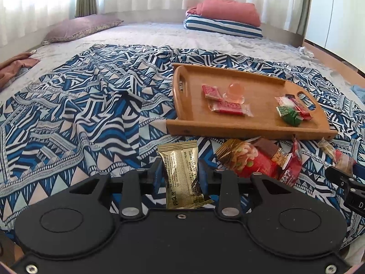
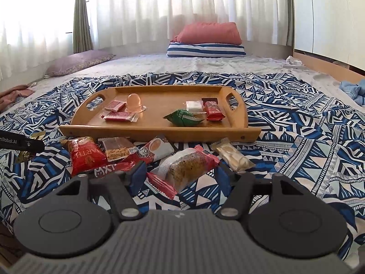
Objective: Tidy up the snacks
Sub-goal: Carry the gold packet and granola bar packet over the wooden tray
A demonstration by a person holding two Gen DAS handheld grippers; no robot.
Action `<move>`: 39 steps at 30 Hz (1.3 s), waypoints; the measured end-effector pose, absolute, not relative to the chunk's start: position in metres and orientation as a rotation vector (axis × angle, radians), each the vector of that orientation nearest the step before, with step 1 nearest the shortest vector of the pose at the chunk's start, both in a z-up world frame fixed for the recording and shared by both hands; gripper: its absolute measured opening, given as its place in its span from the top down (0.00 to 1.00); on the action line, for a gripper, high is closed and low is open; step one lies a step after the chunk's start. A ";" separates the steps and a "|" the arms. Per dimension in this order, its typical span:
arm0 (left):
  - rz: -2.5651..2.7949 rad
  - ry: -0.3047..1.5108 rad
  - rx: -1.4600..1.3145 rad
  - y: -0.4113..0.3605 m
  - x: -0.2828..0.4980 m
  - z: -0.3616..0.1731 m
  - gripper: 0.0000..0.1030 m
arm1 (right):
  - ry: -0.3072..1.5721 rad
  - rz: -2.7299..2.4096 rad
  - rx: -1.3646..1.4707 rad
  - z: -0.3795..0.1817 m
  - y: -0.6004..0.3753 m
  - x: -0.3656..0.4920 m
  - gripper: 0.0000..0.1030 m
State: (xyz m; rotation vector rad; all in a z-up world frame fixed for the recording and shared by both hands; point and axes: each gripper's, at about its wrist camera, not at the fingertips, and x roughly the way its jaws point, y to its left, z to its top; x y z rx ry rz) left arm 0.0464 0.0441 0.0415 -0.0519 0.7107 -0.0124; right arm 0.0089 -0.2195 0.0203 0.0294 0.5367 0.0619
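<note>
Our left claw (image 1: 181, 171) is clamped on a gold packet (image 1: 182, 175), lifted off the bed (image 1: 68, 114). Our right claw (image 2: 180, 173) grips a clear bar wrapper with red ends (image 2: 184, 171) between its blue pads. Just beyond lie loose snacks (image 2: 118, 153), then the wooden tray (image 2: 159, 114) holding more sweets.

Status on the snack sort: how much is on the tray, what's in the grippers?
Done: six snacks sit on the tray, in two groups. In hand: the left gripper is shut on a gold packet; the right gripper is shut on a red-ended bar. Left: a red bag, peanut pack, coffee sachet and cracker pack on the blanket.
</note>
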 end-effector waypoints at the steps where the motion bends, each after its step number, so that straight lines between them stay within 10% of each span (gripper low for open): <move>1: -0.017 0.713 -0.057 0.043 0.048 0.044 0.70 | 0.534 0.062 0.032 0.022 -0.220 0.009 0.35; 39: -0.207 0.762 -0.085 0.007 0.256 0.117 0.70 | 0.582 0.119 0.093 0.095 -0.267 0.177 0.35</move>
